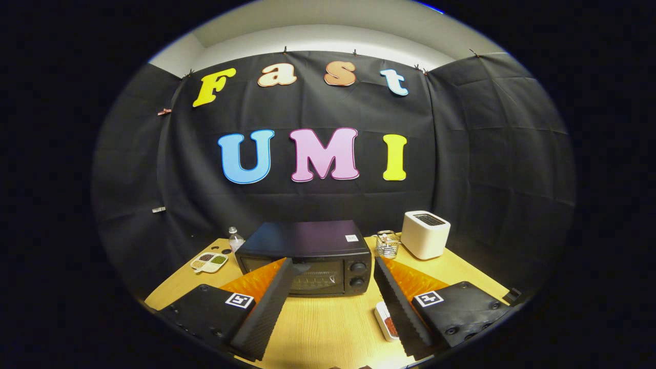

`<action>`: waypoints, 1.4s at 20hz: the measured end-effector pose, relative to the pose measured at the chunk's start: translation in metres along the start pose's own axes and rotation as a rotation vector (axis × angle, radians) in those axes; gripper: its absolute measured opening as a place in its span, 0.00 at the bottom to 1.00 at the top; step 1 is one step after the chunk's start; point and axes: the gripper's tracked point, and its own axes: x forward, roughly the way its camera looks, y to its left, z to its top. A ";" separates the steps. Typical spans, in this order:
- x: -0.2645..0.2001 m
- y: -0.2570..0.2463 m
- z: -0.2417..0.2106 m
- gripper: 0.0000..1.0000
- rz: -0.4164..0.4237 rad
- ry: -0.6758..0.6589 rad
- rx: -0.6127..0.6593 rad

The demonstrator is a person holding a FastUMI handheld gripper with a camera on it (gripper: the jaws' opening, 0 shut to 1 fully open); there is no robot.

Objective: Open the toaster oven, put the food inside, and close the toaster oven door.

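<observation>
A black toaster oven (307,253) stands on the wooden table (328,328) with its glass door shut and two knobs at its right side. My gripper (334,264) is open and held above the table in front of the oven, nothing between its fingers. The left fingertip overlaps the oven's door in view; whether it touches is unclear. A small white tray of food (385,322) lies on the table just inside the right finger (405,312), which partly hides it.
A white pop-up toaster (425,234) stands to the right of the oven, with a clear glass holder (387,244) between them. Left of the oven are a small bottle (235,239) and a divided dish of grains (209,262).
</observation>
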 end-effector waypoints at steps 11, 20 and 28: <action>0.098 0.063 -0.026 0.97 0.030 0.080 -0.011; 0.162 0.088 -0.094 0.97 0.003 0.228 0.016; 0.170 0.087 -0.107 0.98 -0.035 0.241 -0.049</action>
